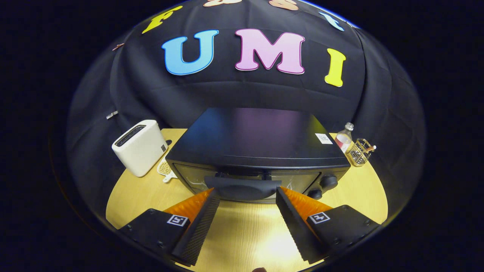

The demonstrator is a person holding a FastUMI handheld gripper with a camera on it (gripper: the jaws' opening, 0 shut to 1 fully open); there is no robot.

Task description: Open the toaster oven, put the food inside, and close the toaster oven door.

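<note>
**Spread fingers at the oven door handle, door up**

The gripper (247, 196) has its fingers spread wide, one tip at each end of the door handle (242, 187), so the handle sits between them at 12 o'clock from the tips. Neither finger visibly presses on it; whether the tips touch its ends is too close to call.

Just beyond, the toaster oven (257, 139) stands on the wooden table (242, 230), dead ahead of the fingers. It is a dark box with a smooth, faintly glossy top that carries a small white sticker towards 2 o'clock. Its door looks upright against the front, with a dim glass pane behind the broad curved handle, and two round knobs (323, 186) stand at 3 o'clock from the handle.

With the door up and the fingers at the handle, the scene fits either a door about to be pulled down or one just pushed back up with the food already in. The glass is too dark to show anything inside.

At 10 o'clock from the oven stands a white pop-up toaster (140, 147), with a small pale dish (165, 169) between it and the oven; I cannot tell what it holds. At 2 o'clock are a small bottle (345, 138) and a wire holder (361, 152)
</note>
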